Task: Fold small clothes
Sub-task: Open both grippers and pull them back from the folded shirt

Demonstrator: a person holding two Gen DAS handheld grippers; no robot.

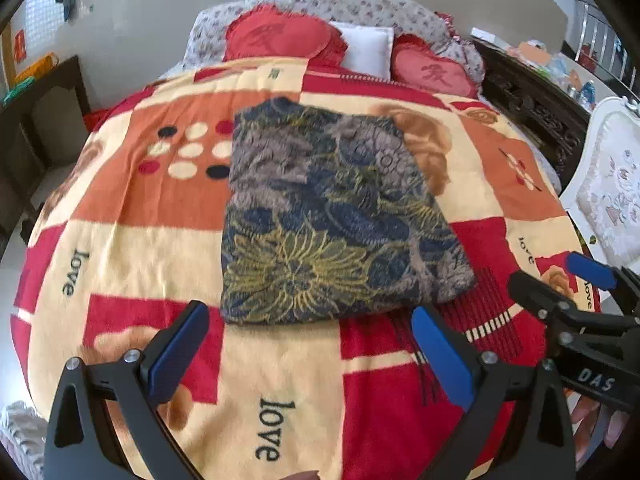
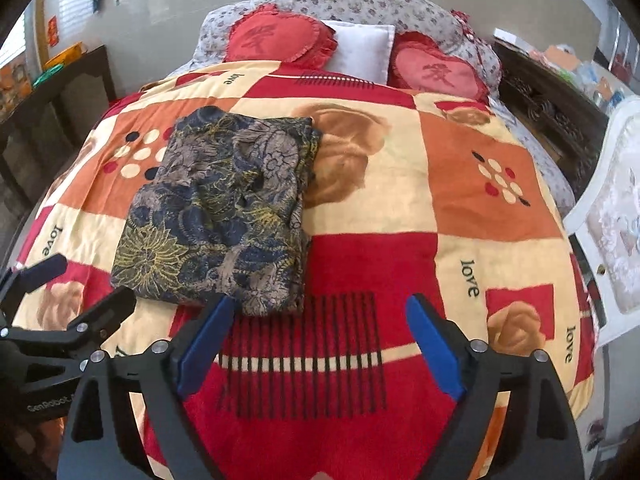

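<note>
Nearest in each wrist view are that gripper's own blue-padded fingers, spread wide with nothing between them. The left gripper (image 1: 310, 350) hangs over the blanket (image 1: 280, 364) with the garment (image 1: 320, 216) straight ahead, its near edge just beyond the fingertips. The right gripper (image 2: 320, 342) points at bare blanket (image 2: 360, 264); the garment (image 2: 224, 216) lies ahead and to its left, its near right corner just beside the left pad (image 2: 204, 348).

The garment sits as a folded, roughly rectangular packet, flat on the blanket, long axis running away from both grippers toward the pillows (image 1: 360, 52). Edges look fairly square, so the fold appears close to done; any next move would likely start at the near edge, and the left gripper is better lined up for it.

The left view shows the right gripper's fingers at its right margin, apart, plus a hand (image 1: 596, 420) beneath them. The right view shows the left gripper at its left margin, and more of the blanket to the garment's right
</note>
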